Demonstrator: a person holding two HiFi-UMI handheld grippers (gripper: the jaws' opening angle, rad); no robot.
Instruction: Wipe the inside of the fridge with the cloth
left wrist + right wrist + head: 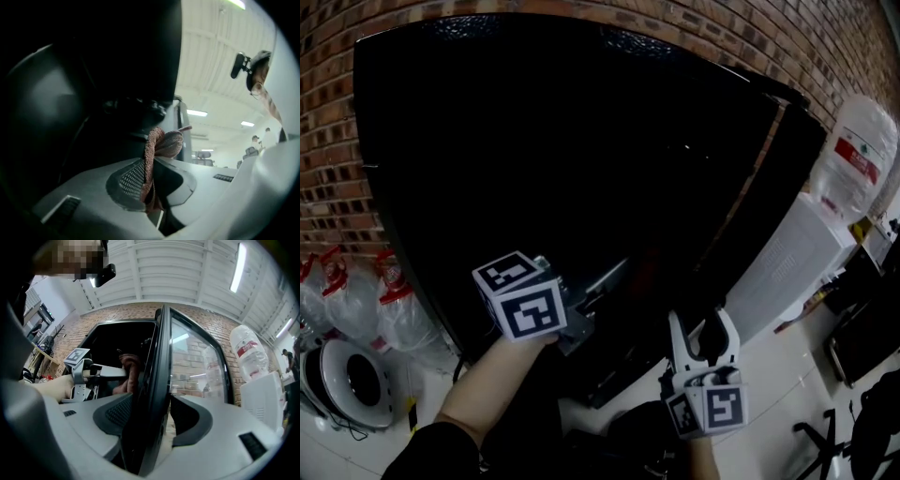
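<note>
Head view, fridge: tall black glass-fronted fridge [534, 141] against a red brick wall [328, 141], interior dark, its black-framed glass door [773, 178] swung open at the fridge's right
Head view, left gripper: the left gripper [602, 281] reaches into the fridge's lower part
Head view, right gripper: the right gripper [701, 328] sits at the lower edge of the fridge's door
Left gripper view, claw: jaws together, pinching a reddish-brown terry cloth [161, 143] that bunches beyond the tips, within the fridge's dark opening
Right gripper view, claw: jaws clamped on the black frame of the fridge's door, holding it open
Right gripper view, cloth: hangs from the left gripper inside the fridge, left of the door
Handling: the cloth looks light, soft, limp and not fragile; it should fold rather than push, so a pinch on a bunched fold, leaving a wad free, suits pressing it against the fridge's walls
</note>
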